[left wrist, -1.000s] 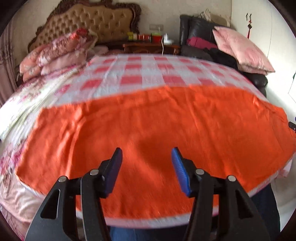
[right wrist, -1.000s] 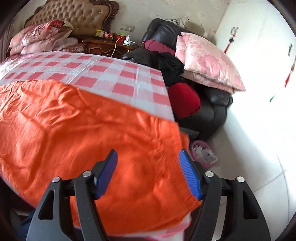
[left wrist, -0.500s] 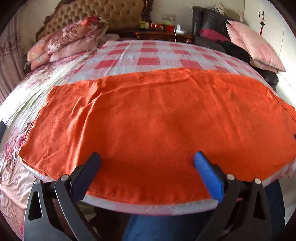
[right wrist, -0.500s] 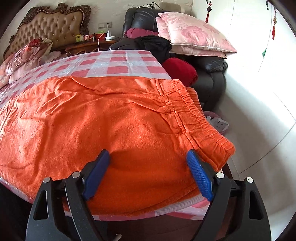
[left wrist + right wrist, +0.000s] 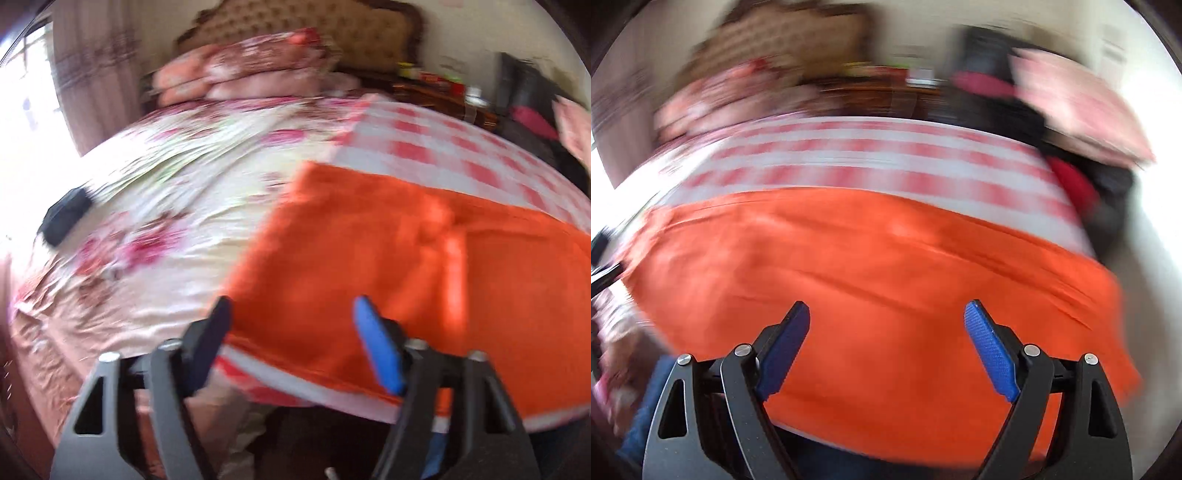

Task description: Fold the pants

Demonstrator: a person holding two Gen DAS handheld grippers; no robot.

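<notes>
Orange pants (image 5: 388, 258) lie spread flat on a red-and-white checked cloth (image 5: 424, 147) across the bed. In the left wrist view, my left gripper (image 5: 291, 317) is open and empty, over the pants' left end near the bed's front edge. In the right wrist view, the pants (image 5: 868, 266) fill the middle. My right gripper (image 5: 886, 317) is open and empty above their near edge. Both views are blurred by motion.
A floral bedsheet (image 5: 166, 221) lies left of the pants, with a dark object (image 5: 64, 218) on it. Stacked pink quilts (image 5: 251, 70) and a tufted headboard (image 5: 332, 33) are at the back. A black sofa with pink pillows (image 5: 1071, 107) stands to the right.
My left gripper has swung left to the pants' left end and its jaws have narrowed somewhat. My right gripper has swung left, from the waistband end toward the middle of the pants.
</notes>
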